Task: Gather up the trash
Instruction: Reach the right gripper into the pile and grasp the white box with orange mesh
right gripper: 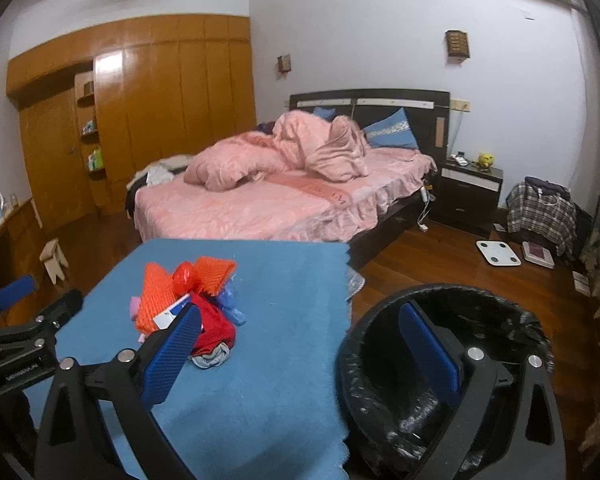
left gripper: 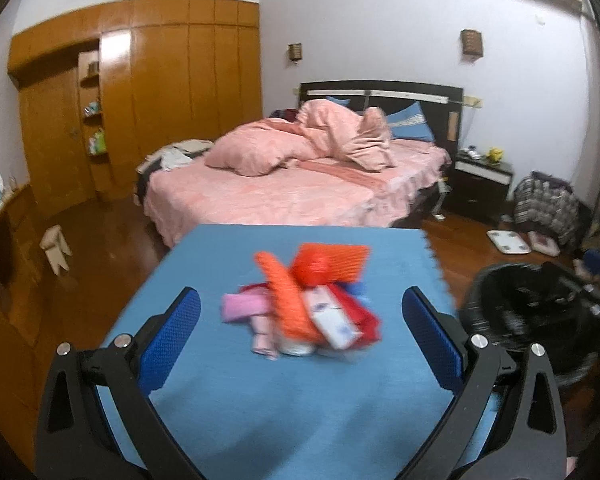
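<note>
A heap of trash [left gripper: 306, 300] lies on the blue-covered table [left gripper: 260, 400]: orange foam netting, red plastic, pink scraps, a white-and-blue wrapper. It also shows in the right wrist view [right gripper: 192, 304]. My left gripper [left gripper: 300, 332] is open and empty, its blue pads either side of the heap, just short of it. My right gripper [right gripper: 300, 344] is open and empty, its right finger [right gripper: 430, 344] over a bin lined with a black bag [right gripper: 440, 384], its left finger over the table. The bin stands right of the table [left gripper: 516, 316].
A bed with pink bedding [left gripper: 300, 176] stands beyond the table. A wooden wardrobe [left gripper: 160, 88] fills the left wall. A small stool [left gripper: 56, 248], a dark nightstand [left gripper: 480, 180], a white scale [left gripper: 508, 242] and a plaid-covered pile [right gripper: 540, 208] are on the wooden floor.
</note>
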Available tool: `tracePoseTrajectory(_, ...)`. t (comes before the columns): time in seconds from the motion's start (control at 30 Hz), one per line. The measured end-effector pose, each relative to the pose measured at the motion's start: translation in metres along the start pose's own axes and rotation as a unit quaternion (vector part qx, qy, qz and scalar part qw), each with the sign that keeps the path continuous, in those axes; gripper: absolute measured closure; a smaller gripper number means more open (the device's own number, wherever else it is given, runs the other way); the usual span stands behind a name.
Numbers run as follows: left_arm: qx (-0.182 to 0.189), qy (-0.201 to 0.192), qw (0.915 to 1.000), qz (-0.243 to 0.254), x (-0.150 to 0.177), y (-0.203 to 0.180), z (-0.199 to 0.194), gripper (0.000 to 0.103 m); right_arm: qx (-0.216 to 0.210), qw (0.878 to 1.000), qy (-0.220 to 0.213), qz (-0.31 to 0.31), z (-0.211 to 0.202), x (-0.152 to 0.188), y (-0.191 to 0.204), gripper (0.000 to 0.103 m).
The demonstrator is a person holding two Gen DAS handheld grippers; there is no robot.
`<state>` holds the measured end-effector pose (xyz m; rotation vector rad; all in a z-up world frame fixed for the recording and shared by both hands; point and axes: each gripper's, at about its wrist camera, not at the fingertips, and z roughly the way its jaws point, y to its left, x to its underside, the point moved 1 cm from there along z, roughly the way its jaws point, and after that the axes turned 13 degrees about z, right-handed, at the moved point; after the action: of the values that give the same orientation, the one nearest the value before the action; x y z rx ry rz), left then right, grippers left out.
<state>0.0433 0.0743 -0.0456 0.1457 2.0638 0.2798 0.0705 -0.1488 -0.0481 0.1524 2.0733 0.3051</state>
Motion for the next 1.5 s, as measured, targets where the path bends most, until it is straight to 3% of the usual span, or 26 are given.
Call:
tracePoseTrajectory(0.3, -0.027, 0.055, 0.9978, -0.024, 0.045, 0.057, 0.056, 0.005, -0.024, 0.999, 0.045, -0.009, 0.076, 0.029, 0.026, 0.007)
tracePoseTrajectory(0.7, -0.03, 0.057, 0.9968, -0.048, 0.064, 0.07, 0.092, 0.005, -0.041, 0.992, 0.122, -0.019, 0.159, 0.057, 0.048, 0.025)
tracePoseTrajectory(0.8, -0.029, 0.061, 0.9965, -0.05, 0.067, 0.07, 0.098, 0.005, -0.053, 0.991, 0.123, -0.015, 0.159, 0.058, 0.052, 0.031)
tracePoseTrajectory(0.9, -0.038, 0.062, 0.9964, -0.044, 0.067, 0.07, 0.102, 0.005, -0.074, 0.992, 0.103, -0.01, 0.147, 0.053, 0.058, 0.031)
tracePoseTrajectory(1.1, -0.055, 0.063, 0.9953, -0.05, 0.07, 0.083, 0.102, 0.005, -0.114, 0.986, 0.111, -0.041, 0.138, 0.06, 0.088, 0.031)
tracePoseTrajectory(1.5, -0.059, 0.069, 0.9943, -0.056, 0.072, 0.094, 0.102, 0.005, -0.09, 0.986, 0.12, -0.067, 0.156, 0.071, 0.113, 0.032)
